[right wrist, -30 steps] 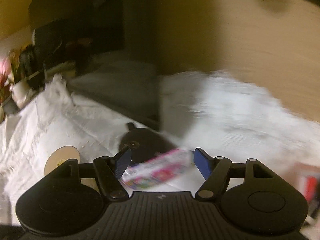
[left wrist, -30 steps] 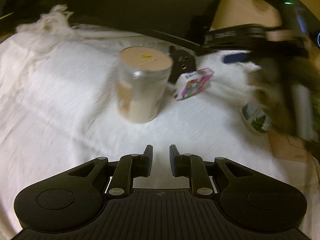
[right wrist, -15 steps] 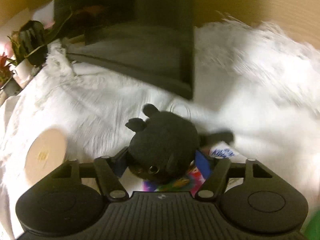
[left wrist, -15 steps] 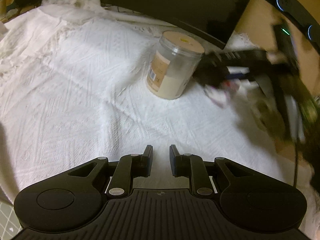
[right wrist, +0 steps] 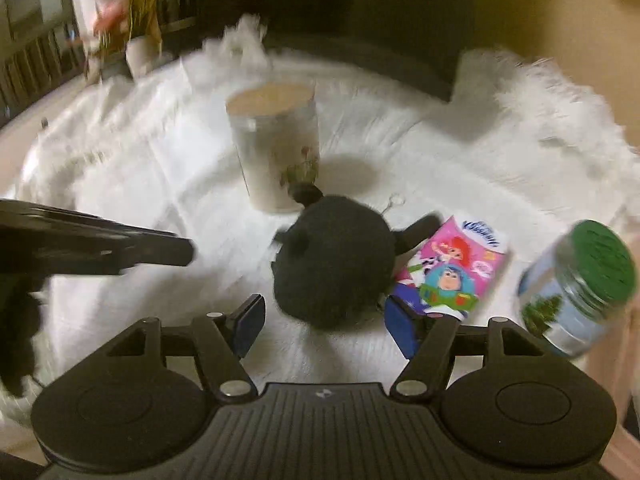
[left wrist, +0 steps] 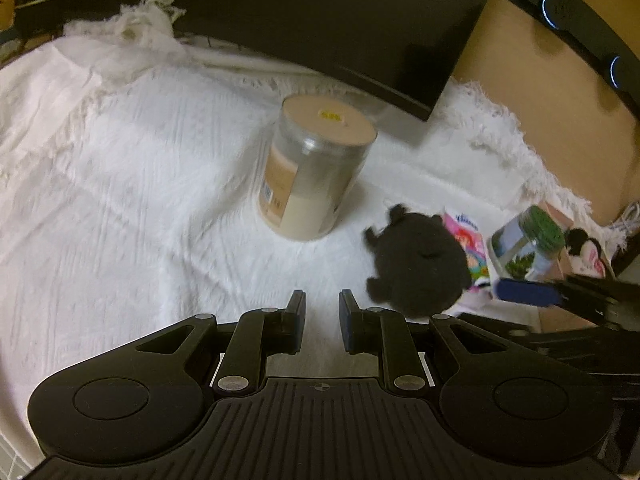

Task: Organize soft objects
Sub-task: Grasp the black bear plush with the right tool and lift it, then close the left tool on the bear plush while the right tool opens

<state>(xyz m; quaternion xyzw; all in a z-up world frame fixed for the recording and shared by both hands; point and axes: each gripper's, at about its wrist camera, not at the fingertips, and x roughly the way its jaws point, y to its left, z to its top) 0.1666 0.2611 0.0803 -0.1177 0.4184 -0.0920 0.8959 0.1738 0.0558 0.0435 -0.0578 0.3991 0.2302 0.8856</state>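
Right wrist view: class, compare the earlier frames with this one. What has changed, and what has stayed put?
The round black plush toy, between the right gripper fingers half a second ago, now lies free on the white blanket ahead of the open, pulled-back jaws. The clear tan-lidded jar and pink tissue pack stayed; the left gripper remains empty.

Left gripper (left wrist: 321,312): black ribbed body, round side discs, silver screws. Right gripper (right wrist: 324,322): same, blue fingers (right wrist: 401,330).

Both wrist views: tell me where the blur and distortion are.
Left wrist view: fisheye bends the edges; the tall jar is slightly smeared, the black plush soft. Right wrist view: heavier motion blur on the white blanket and green-lidded jar; dim, yellowish light in both.
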